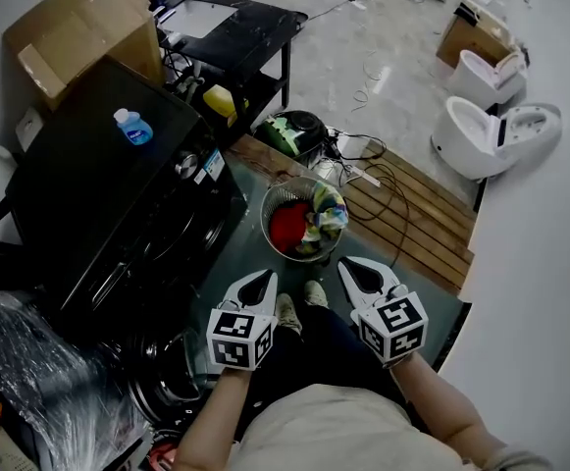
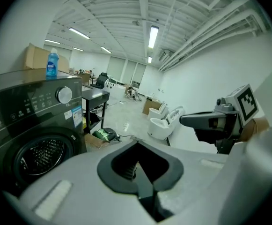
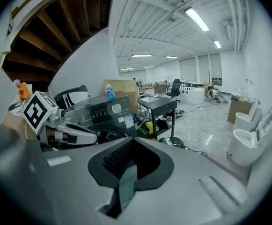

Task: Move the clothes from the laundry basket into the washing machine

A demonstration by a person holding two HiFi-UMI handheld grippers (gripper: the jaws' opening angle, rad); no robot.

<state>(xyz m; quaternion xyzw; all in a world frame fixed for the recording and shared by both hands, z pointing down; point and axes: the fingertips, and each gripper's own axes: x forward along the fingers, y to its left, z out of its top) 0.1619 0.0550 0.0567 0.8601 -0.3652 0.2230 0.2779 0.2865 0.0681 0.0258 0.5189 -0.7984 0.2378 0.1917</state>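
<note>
A round wire laundry basket (image 1: 271,226) stands on the floor in front of me, holding a red garment (image 1: 288,228) and a multicoloured one (image 1: 326,216). The black washing machine (image 1: 108,199) is at my left, and its round front (image 2: 41,154) shows the perforated drum. My left gripper (image 1: 264,280) and right gripper (image 1: 351,265) hover side by side just short of the basket, both shut and empty. The left gripper view shows its own shut jaws (image 2: 138,167) and the right gripper (image 2: 214,121). The right gripper view shows its shut jaws (image 3: 126,177) and the left gripper (image 3: 66,131).
A blue bottle (image 1: 132,127) stands on the washer's top. A cardboard box (image 1: 80,29) and a black table (image 1: 233,26) are behind it. A wooden pallet (image 1: 417,216) with cables lies right of the basket, with white toilets (image 1: 489,126) beyond. Plastic-wrapped items (image 1: 39,381) sit at lower left.
</note>
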